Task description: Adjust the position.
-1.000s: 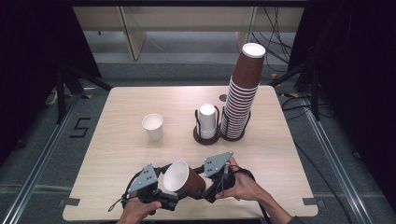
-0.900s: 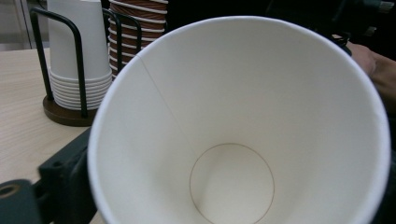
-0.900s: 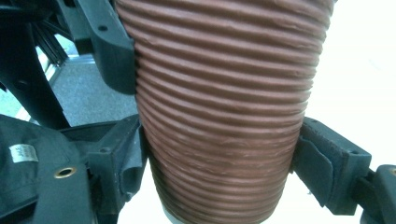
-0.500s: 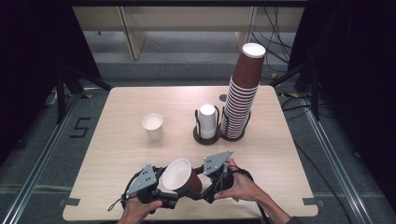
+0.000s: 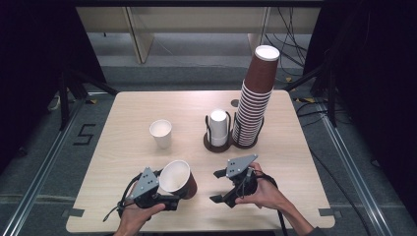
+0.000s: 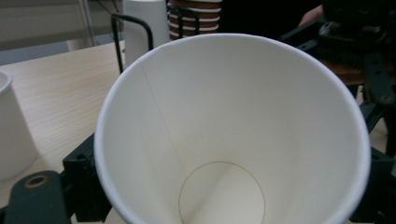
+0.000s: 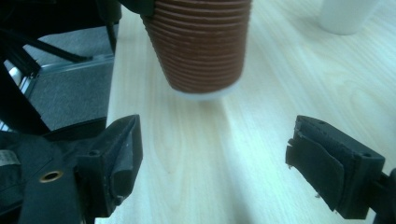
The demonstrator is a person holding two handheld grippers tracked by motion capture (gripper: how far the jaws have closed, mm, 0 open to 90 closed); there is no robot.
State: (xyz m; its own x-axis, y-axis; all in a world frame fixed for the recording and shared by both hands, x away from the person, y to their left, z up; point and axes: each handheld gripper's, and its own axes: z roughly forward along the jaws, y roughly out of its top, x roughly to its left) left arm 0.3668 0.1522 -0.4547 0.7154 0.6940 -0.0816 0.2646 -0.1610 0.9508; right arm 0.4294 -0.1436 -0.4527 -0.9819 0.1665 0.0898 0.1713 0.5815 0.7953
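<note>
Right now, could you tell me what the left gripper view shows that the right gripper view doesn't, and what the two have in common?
The left gripper view alone looks into the brown cup's white inside, down to its round bottom, with the wire cup holder and the tall brown stack behind it. The right gripper view alone gives that cup's ribbed brown outside and base from the side, and the right gripper with its jaws apart and bare wood between them. Both share the cup, the wooden table and the loose white cup.
</note>
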